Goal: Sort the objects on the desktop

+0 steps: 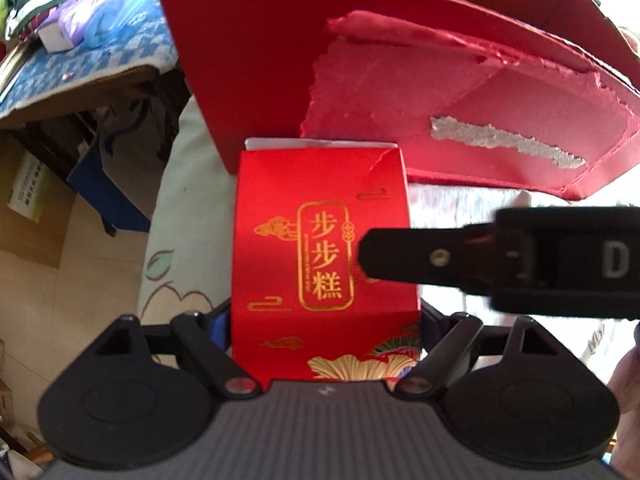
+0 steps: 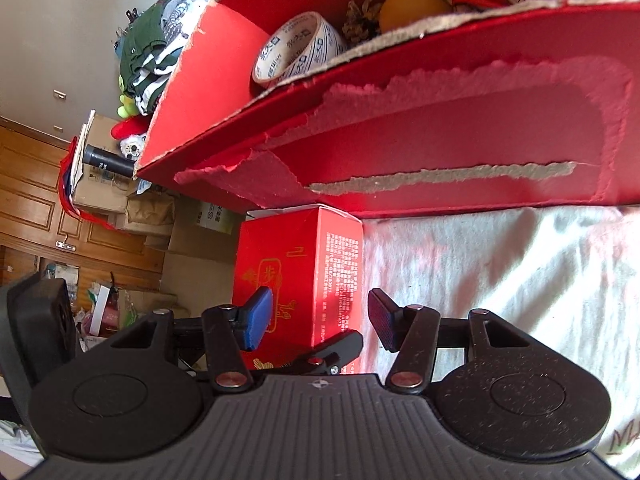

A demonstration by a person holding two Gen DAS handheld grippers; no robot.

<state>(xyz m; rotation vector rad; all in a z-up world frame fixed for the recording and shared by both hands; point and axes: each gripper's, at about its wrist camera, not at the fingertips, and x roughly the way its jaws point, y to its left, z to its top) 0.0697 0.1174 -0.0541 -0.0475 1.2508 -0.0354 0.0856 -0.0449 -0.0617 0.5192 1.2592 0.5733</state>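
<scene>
Small red gold-lettered carton point(image 1: 320, 264) stands upright against torn red box point(image 1: 460, 120).

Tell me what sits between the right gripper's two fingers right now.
In the right wrist view, the right gripper is open with the small red gift box between its fingers, neither pad visibly pressing it.

**A:** What room stock do you have listed?

**B:** You have a pale wall point(image 2: 72, 20) at upper left, and below it a wood-panelled door point(image 2: 36, 184). Stacked cardboard boxes point(image 2: 108, 192) stand beside that.

**A:** And the floor?

**B:** You see beige floor point(image 1: 60, 292), with a blue patterned cloth point(image 1: 96, 48) over a table at upper left. A white cloth point(image 2: 500, 272) covers your work surface, lit by bright daylight with a red tint.
</scene>
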